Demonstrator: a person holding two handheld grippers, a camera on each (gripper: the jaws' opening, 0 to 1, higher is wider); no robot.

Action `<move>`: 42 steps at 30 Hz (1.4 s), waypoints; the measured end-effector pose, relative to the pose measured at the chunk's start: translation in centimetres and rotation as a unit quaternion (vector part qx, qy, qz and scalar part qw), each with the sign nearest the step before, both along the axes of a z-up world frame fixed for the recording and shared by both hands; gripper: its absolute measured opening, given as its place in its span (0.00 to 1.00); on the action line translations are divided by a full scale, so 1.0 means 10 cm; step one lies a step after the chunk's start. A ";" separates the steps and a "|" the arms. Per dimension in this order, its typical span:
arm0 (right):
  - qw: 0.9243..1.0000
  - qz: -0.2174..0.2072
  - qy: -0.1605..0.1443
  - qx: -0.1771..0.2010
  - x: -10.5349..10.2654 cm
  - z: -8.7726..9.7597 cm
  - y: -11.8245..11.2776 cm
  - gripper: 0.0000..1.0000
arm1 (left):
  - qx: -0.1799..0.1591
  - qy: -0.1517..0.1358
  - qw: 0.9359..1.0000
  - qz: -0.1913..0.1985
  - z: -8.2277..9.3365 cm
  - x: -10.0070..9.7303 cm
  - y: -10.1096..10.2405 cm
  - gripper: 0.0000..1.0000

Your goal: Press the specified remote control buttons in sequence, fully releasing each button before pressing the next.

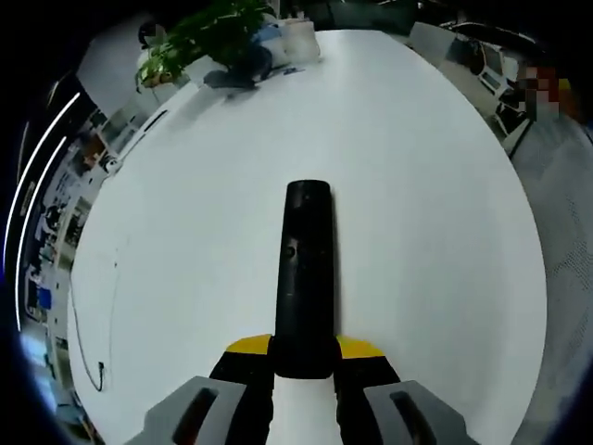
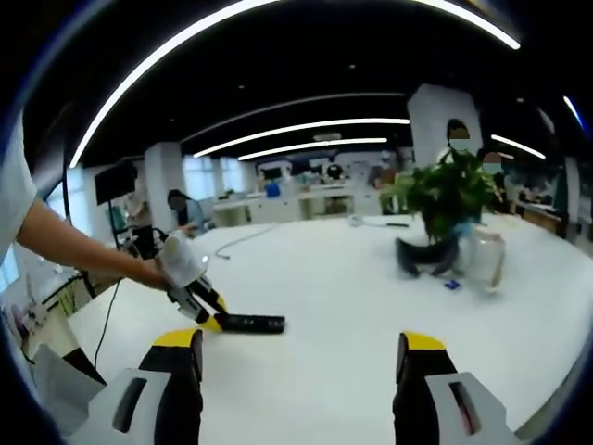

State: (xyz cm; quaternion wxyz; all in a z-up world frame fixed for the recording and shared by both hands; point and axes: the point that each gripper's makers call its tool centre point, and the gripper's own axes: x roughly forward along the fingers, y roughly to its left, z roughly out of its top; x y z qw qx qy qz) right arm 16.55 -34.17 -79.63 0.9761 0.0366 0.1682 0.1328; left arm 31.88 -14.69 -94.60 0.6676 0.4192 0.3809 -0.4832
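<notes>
A black remote (image 1: 304, 278) lies flat on a wide white table (image 1: 417, 185), its long body running straight away from the left gripper (image 1: 303, 366). The near end of the remote sits between the two yellow-tipped jaws, which close against its sides and grip it. The far end points toward a potted plant (image 1: 208, 37) at the far edge of the table. A thin cable (image 1: 93, 315) trails along the table's left side.

In the right gripper view, the right gripper (image 2: 301, 371) hovers above the table with its jaws spread wide and nothing between them. The remote (image 2: 248, 324) lies well ahead and to the left, held at one end by the left gripper (image 2: 196, 301) in a person's hand (image 2: 171, 264). The plant (image 2: 445, 199) stands farther back on the right, beside a clear jar (image 2: 486, 261).
</notes>
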 end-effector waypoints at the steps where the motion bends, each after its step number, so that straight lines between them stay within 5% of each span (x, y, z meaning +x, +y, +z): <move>1: 1.000 0.000 0.003 -0.002 0.00 -0.01 0.00 0.85 | 0.001 -0.001 1.000 0.000 -0.01 0.02 0.00 0.23; 30: 0.999 0.002 0.026 -0.027 0.01 -0.13 0.01 0.83 | 0.042 -0.031 0.998 -0.022 0.07 0.79 0.02 0.23; 42: 0.999 -0.002 0.028 -0.027 0.03 -0.14 -0.02 0.83 | 0.062 -0.026 0.997 -0.041 0.03 0.94 0.06 0.23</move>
